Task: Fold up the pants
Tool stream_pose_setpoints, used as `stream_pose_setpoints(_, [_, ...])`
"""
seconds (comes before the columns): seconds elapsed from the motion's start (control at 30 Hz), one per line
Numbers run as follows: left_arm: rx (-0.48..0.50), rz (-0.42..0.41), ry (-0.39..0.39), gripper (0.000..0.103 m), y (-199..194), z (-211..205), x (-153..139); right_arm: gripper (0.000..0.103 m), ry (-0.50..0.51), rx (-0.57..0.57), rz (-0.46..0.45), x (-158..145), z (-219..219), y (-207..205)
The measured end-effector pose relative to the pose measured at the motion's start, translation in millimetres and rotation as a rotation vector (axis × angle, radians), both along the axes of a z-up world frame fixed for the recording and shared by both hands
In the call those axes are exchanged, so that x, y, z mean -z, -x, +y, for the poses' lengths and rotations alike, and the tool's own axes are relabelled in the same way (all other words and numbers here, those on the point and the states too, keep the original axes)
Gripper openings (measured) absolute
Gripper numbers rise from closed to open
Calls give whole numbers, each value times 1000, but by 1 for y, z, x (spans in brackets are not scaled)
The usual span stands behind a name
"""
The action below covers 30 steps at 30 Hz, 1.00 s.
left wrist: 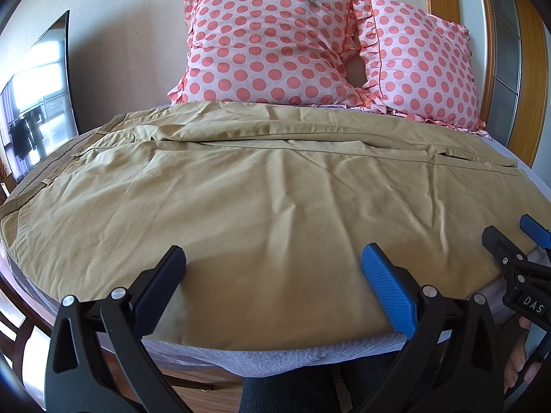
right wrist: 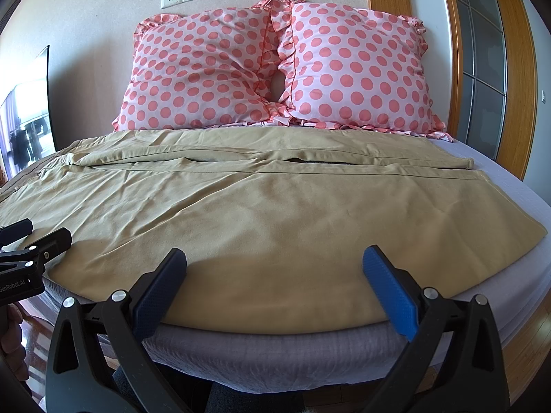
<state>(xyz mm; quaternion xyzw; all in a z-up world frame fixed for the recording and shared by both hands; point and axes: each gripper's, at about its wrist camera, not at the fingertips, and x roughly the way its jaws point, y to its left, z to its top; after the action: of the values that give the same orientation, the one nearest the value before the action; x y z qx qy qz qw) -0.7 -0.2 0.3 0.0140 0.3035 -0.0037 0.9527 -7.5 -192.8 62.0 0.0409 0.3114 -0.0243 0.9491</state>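
Tan pants (left wrist: 248, 186) lie spread flat across the bed, waistband at the left, leg cuffs at the right; they also show in the right wrist view (right wrist: 275, 206). One leg lies near the pillows, the other toward me. My left gripper (left wrist: 273, 265) is open, its fingers hovering over the near edge of the pants. My right gripper (right wrist: 274, 265) is open over the near edge further right; it also shows at the right edge of the left wrist view (left wrist: 506, 237). The left gripper shows at the left edge of the right wrist view (right wrist: 38, 230). Neither holds cloth.
The bed has a grey sheet (right wrist: 275, 358). Two pink polka-dot pillows (left wrist: 268, 44) (right wrist: 358, 69) lean on the wall behind the pants. A dark screen (left wrist: 38, 96) stands at the left. A wooden door frame (right wrist: 516, 69) is at the right.
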Motion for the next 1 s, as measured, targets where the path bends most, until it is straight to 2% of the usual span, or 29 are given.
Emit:
stream_pose_setpoints(0.4, [5,3,-1,101,0,0,0,102,1,-1,0,0,0,-1])
stream_pose_setpoints(0.47, [18,16,2,101,-1,2,-2,102,-5,-33,43,-4,-2,-9])
stream_pose_setpoints(0.53, [28,32,7,101,-4,1,-8,102,-56,-66,76,-15,-15,-22])
stream_pose_setpoints(0.6, [33,49,29,101,-8,9,-12,102,-94,-26,30,-34,-36,-31])
stream_pose_setpoints(0.67, [25,32,50,101,-11,17,-22,102,-108,55,9,-54,-66,-52])
stream_pose_setpoints(0.77, [10,-12,75,101,-17,29,-40,102,-141,191,54,-71,-116,-101])
stream_pose_setpoints(0.83, [4,-38,91,101,-23,36,-49,102,-155,295,124,-70,-149,-142])
stream_pose_setpoints(0.87, [-1,-50,96,101,-27,39,-54,99,-170,331,156,-66,-164,-161])
stream_pose_setpoints(1.0, [-15,-64,92,101,-42,47,-63,64,-250,472,282,-37,-219,-238])
